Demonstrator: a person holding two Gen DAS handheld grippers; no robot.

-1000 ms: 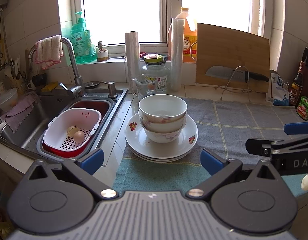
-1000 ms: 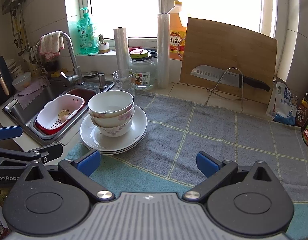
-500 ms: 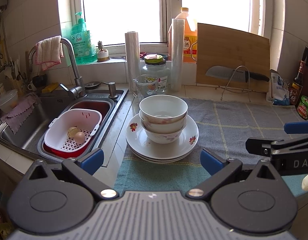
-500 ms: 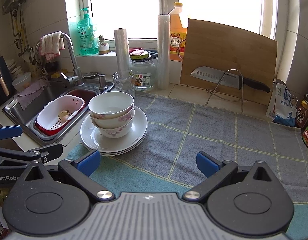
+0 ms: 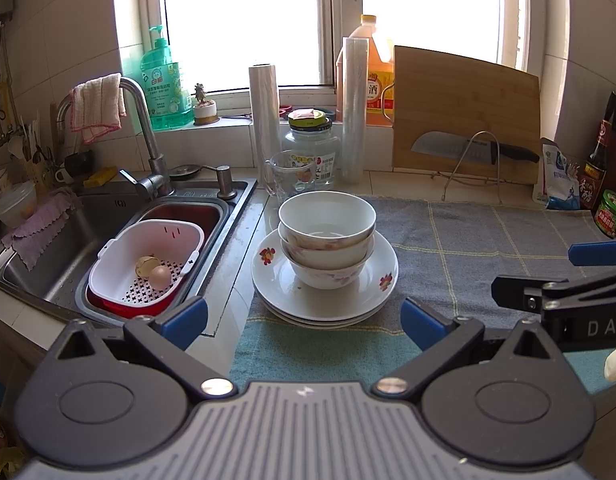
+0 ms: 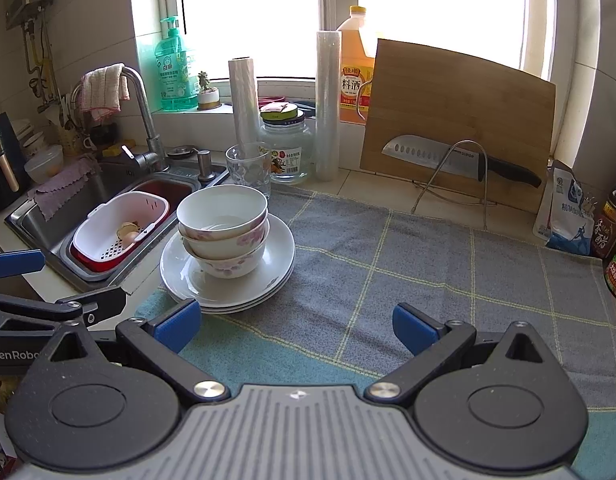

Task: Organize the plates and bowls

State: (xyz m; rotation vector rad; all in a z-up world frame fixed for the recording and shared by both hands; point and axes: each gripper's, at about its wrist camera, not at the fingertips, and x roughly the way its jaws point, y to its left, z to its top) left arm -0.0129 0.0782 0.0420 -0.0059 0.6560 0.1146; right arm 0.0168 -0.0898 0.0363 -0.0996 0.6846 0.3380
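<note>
Bowls (image 5: 327,240), three nested, sit on stacked plates (image 5: 324,300) at frame centre, on the grey towel (image 5: 468,240) beside the sink (image 5: 60,248). Nearest, the left gripper (image 5: 304,316) and right gripper (image 6: 294,320) both gape wide, empty. Farther back, a cutting board (image 6: 460,120) leans below the window.

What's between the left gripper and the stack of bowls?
Only the plates' near rim and bare towel, seen in the left wrist view; the bowls sit on those plates.

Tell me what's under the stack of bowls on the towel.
A stack of white plates, apparently three by their rims, lies under the bowls. The plates' centres and any lower patterns are covered.
</note>
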